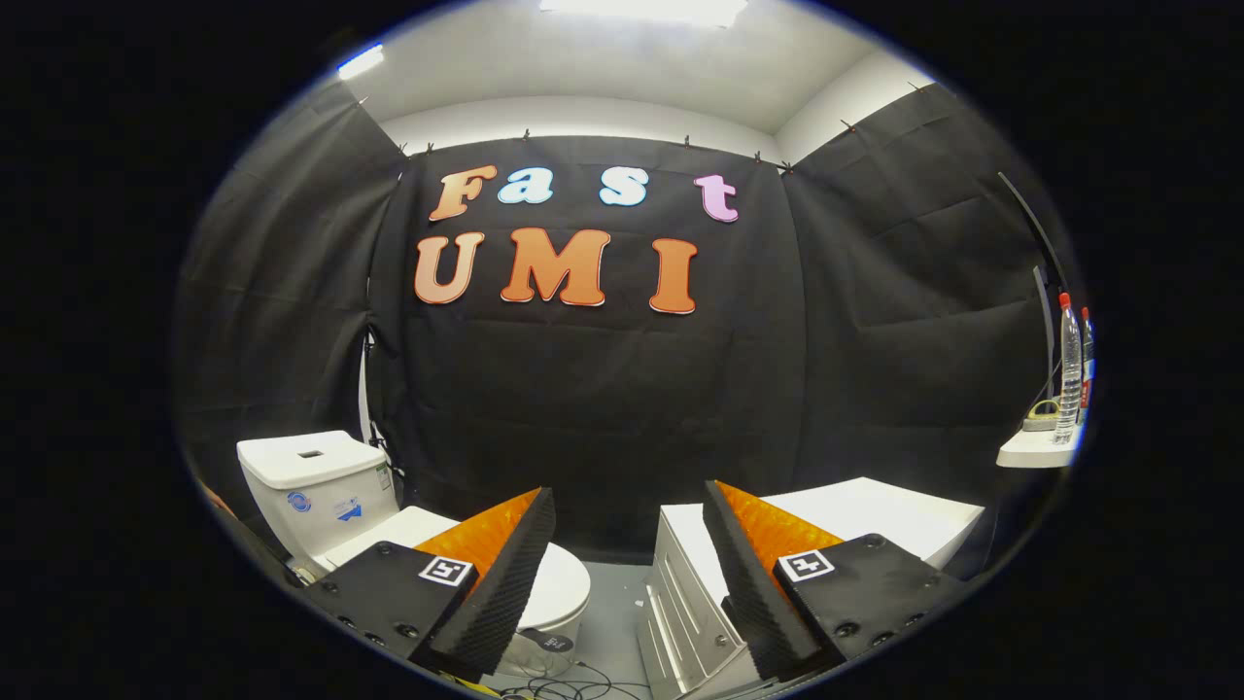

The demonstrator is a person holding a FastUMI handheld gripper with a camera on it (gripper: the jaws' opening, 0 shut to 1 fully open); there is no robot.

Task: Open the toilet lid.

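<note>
The gripper hangs wide apart, holding nothing; I'd steer it down-left and hook the toilet lid at its front rim

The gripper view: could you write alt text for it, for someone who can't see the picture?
A hand-held gripper with its jaws open points into a black-curtained booth, touching nothing. A white toilet with its lid down sits behind the left finger; a white cabinet stands behind the right one. Farther right, a small shelf holds water bottles.
</note>
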